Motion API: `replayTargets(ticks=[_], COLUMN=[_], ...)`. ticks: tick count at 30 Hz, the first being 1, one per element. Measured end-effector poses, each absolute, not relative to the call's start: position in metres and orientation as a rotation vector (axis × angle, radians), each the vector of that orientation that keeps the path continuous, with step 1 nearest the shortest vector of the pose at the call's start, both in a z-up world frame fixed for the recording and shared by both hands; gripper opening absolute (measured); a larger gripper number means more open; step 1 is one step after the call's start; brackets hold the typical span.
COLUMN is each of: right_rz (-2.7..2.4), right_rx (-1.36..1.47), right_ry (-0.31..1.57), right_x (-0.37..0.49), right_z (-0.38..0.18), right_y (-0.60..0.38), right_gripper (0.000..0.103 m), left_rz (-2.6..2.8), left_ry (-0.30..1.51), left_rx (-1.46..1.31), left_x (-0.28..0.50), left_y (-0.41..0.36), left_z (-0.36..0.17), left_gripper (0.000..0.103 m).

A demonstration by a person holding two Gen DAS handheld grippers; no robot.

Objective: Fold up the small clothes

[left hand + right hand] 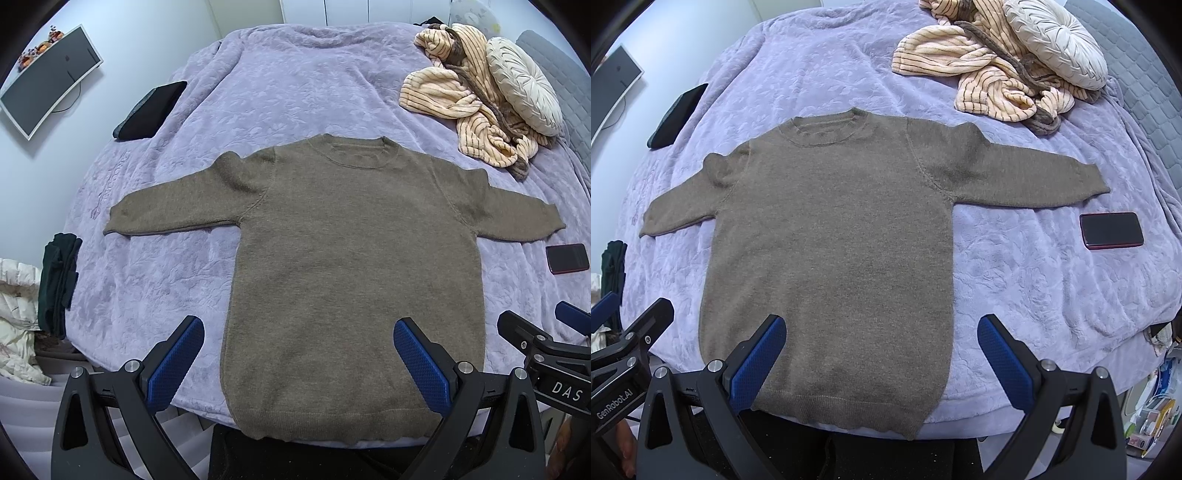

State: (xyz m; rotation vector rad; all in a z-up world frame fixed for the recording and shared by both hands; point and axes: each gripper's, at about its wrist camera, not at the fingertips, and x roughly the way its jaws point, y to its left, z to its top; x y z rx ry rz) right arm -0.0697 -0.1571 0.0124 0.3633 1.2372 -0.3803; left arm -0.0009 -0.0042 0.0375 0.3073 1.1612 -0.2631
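Note:
A small brown knit sweater lies flat and face up on the lilac bedspread, both sleeves spread out sideways, neck away from me, hem at the near bed edge. It also shows in the right wrist view. My left gripper is open and empty, hovering above the hem's left part. My right gripper is open and empty, above the hem's right corner. The right gripper's body shows in the left wrist view.
A striped cream robe and round white cushion lie far right. A dark phone lies right of the sweater. A folded black garment lies far left, and dark green clothes hang at the left edge.

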Motion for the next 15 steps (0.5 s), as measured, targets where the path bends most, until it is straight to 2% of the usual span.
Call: replayTargets(ticks=[15], right_rz=[-0.347], right_rx=[0.367], right_ry=[1.248], right_x=[-0.0691], right_z=[0.0086], right_y=[-0.1607], right_gripper=[0.103], left_rz=[-0.249], left_ry=[1.171], left_rx=[0.300], left_x=[-0.0063], left_y=[-0.0017], left_z=[0.0355], left_gripper=[0.103])
